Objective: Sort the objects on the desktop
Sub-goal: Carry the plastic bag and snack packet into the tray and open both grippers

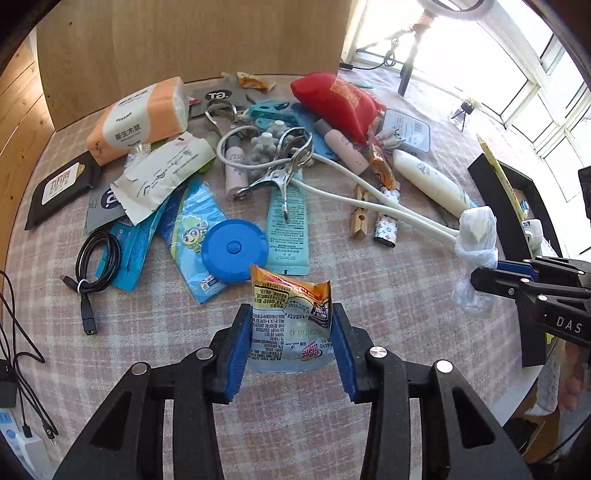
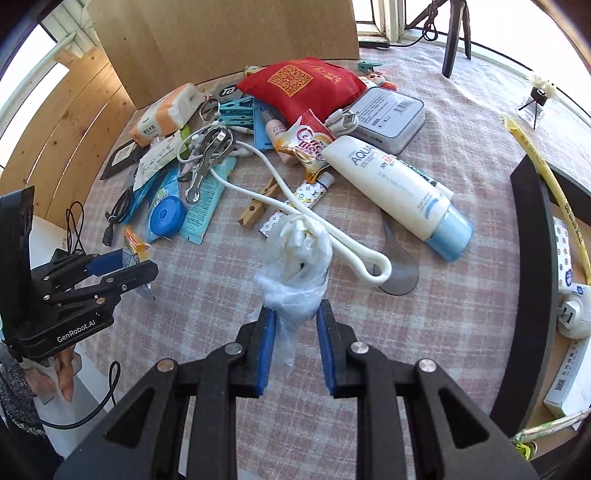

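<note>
Meanwhile, above the cluttered table (image 1: 369,295), the left claw (image 1: 291,321) clamps a snack sachet (image 1: 290,314), the right claw (image 2: 295,325) a plastic-wrapped bundle (image 2: 295,266); both need firm grips and clear lifts over the pile.

Checked cloth tablecloth (image 1: 369,295) matt; snack sachet (image 1: 291,317) glossy foil; metal clip (image 1: 284,173) shiny; clothespin (image 1: 360,218) bare wood

A home room is serving as a recording station. A checked tablecloth (image 1: 369,295) is covering a round table, wood panelling (image 2: 74,122) is lining the wall, and daylight is entering through large windows (image 1: 517,74) beside a tripod (image 2: 456,33).
</note>
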Motion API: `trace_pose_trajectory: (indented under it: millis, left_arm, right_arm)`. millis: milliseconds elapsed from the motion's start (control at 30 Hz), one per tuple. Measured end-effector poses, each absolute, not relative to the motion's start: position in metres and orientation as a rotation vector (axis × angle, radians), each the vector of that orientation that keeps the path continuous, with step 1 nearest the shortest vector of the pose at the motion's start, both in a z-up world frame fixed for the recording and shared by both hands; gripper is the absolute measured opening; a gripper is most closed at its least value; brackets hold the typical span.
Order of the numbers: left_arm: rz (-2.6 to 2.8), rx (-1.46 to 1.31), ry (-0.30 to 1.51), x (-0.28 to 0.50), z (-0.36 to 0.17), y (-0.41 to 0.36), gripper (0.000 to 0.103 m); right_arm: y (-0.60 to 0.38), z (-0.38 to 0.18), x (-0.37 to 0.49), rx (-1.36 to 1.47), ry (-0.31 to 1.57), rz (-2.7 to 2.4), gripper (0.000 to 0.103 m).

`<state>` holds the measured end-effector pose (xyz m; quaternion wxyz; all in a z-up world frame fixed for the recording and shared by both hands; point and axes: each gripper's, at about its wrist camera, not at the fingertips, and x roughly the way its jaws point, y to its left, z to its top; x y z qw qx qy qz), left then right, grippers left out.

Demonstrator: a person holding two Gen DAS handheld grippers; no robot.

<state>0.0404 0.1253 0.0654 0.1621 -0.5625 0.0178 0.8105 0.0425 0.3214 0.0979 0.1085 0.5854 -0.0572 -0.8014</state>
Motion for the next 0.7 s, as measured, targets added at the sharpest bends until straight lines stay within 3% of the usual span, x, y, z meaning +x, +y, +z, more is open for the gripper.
trace_pose_trajectory:
  millis: [133, 700]
  left_arm:
    - [2.252, -1.511, 0.107, 0.054, 0.094, 0.158, 0.039]
    - [1.816, -1.208, 0.360, 0.105, 0.139, 0.437, 0.039]
  right_arm:
    - [0.359, 0.105, 0.058, 1.715, -0.245, -2.443, 0.022]
    - [0.596, 0.132, 0.184, 1.786, -0.720, -2.855, 0.022]
